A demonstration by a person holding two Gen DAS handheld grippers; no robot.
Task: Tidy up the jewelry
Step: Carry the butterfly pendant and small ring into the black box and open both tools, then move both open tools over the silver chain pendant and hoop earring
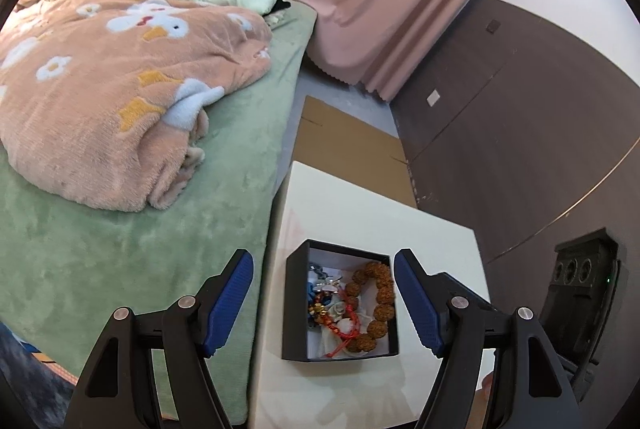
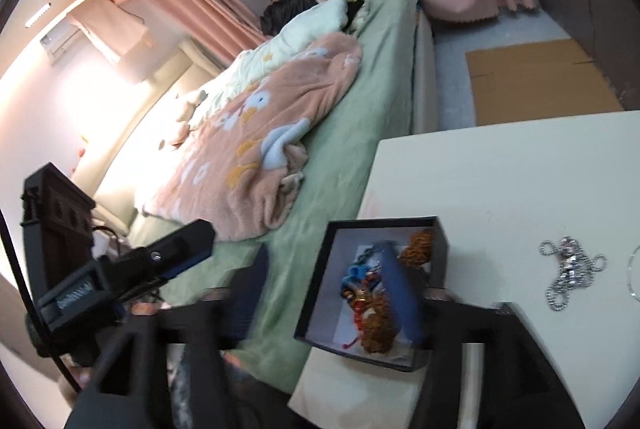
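A black open box [image 1: 295,309] [image 2: 440,241] stands on the white table [image 1: 360,205] [image 2: 500,181] near its bed-side edge. It holds a brown bead bracelet [image 1: 376,305] [image 2: 378,325], a red cord bracelet [image 1: 344,329] and blue and silver pieces. My left gripper [image 1: 324,303] is open and empty, with its fingers on either side of the box, above it. My right gripper [image 2: 324,297] is open and blurred, over the box. A silver ball-chain necklace [image 2: 568,269] lies on the table right of the box.
A bed with a green sheet [image 1: 120,261] [image 2: 384,77] and a pink blanket [image 1: 120,89] lies left of the table. Cardboard [image 1: 344,137] [image 2: 536,81] lies on the floor beyond it. The dark wall [image 1: 520,129] is at the right. A glass rim [image 2: 634,277] shows at the table's right edge.
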